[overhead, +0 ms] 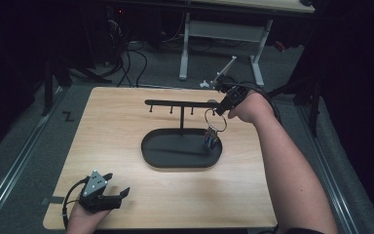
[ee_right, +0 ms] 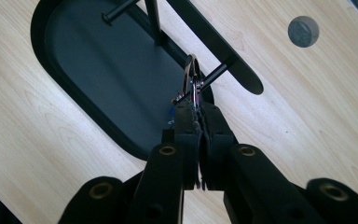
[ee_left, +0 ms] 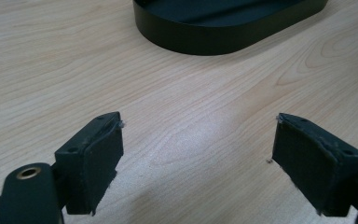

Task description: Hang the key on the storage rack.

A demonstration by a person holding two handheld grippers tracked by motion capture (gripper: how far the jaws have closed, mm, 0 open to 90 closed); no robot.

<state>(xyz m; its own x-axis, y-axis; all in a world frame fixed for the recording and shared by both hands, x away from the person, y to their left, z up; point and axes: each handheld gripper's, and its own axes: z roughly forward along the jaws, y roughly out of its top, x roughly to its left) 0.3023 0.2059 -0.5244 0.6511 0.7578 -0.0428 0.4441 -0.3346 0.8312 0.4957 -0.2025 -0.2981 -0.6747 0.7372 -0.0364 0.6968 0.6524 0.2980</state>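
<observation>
Dark room, desk legs and cables on the floor behind; light wooden table [overhead: 126, 122] fills the middle of the high view. On it, centre-right, a black key stand: oval tray base [overhead: 175, 156], thin upright post [overhead: 181, 122], horizontal bar [overhead: 175, 103] with short pegs pointing down.

Right gripper [overhead: 222, 106] is up at the right end of the bar, person's right forearm coming in from bottom right. Jaws pinched tight on a metal key ring [overhead: 215, 120]; in the right gripper view the ring [ee_right: 192, 79] sits edge-on between the pads, touching or just beside the end peg [ee_right: 212, 77]. Cannot tell if the ring is already over the peg or just against it. Keys with a blue bit [overhead: 211, 138] dangle below the ring, over the right end of the tray; whether they touch the tray is unclear.

Left gripper [overhead: 113, 196] rests low at the near-left corner of the table, well apart from the stand, jaws spread wide, nothing between them. Left gripper view: bare wood between the pads [ee_left: 95, 158], tray edge [ee_left: 223, 42] farther off.

Progress, as a judgement: keys lifted and brought to the end peg, so late stage. Left to do: seat the ring fully on the peg, let go, pull the right gripper back. Other pegs look bare.
</observation>
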